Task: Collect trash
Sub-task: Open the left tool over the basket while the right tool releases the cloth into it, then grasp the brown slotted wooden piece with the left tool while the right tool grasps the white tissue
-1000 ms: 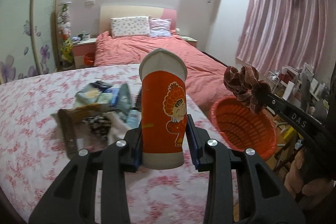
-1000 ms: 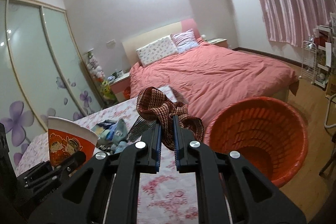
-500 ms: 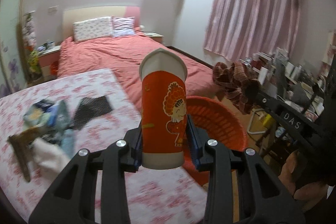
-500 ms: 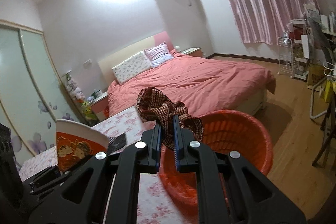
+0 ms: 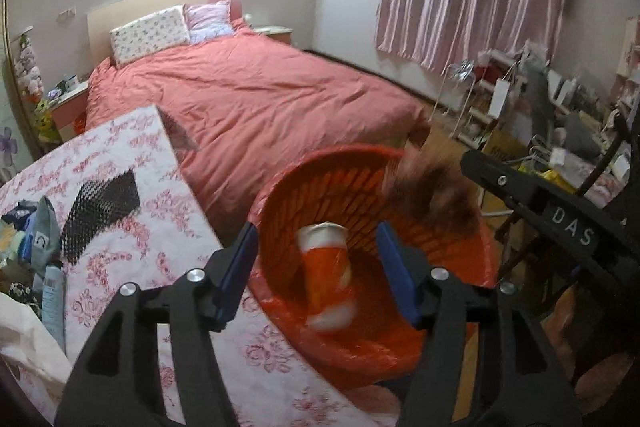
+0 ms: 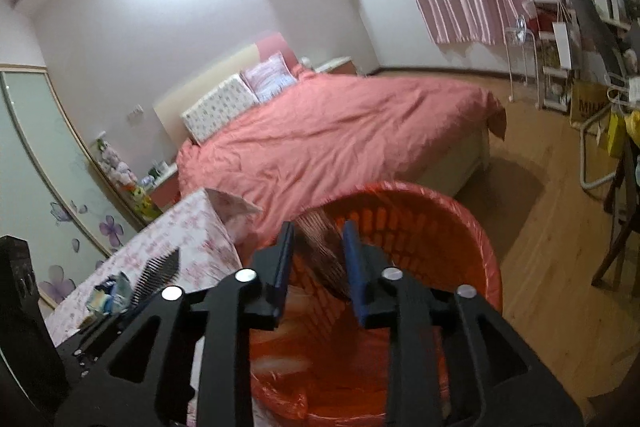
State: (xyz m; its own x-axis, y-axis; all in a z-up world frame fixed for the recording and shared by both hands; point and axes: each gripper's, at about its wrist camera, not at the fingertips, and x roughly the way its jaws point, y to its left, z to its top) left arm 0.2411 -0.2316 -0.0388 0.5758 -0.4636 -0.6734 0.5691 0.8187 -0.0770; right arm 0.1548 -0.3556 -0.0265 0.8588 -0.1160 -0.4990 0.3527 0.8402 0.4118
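An orange basket [image 5: 320, 183] with a red liner stands on the floor beside the table. My left gripper [image 5: 316, 231] hangs over it with its jaws opening. The red paper cup [image 5: 326, 275] is free of the pads and falls, blurred, inside the basket. My right gripper [image 6: 318, 231] is also above the basket [image 6: 460, 211], jaws opening. The brown knitted cloth [image 6: 320, 251] streaks down between its fingers, loose from the pads. In the left wrist view the cloth [image 5: 432, 187] blurs at the basket's far rim, under the right gripper [image 5: 480, 163].
The floral-covered table [image 5: 140, 155] at left holds a black mesh piece [image 5: 100, 207] and several wrappers [image 5: 36, 239]. A bed with a pink cover [image 5: 240, 99] lies behind the basket. Cluttered shelves [image 5: 520, 99] and wooden floor [image 6: 560, 207] lie to the right.
Both grippers swung from the table to over the basket and opened. The cup has left the left jaws and drops into the basket. The cloth slips out of the right jaws.
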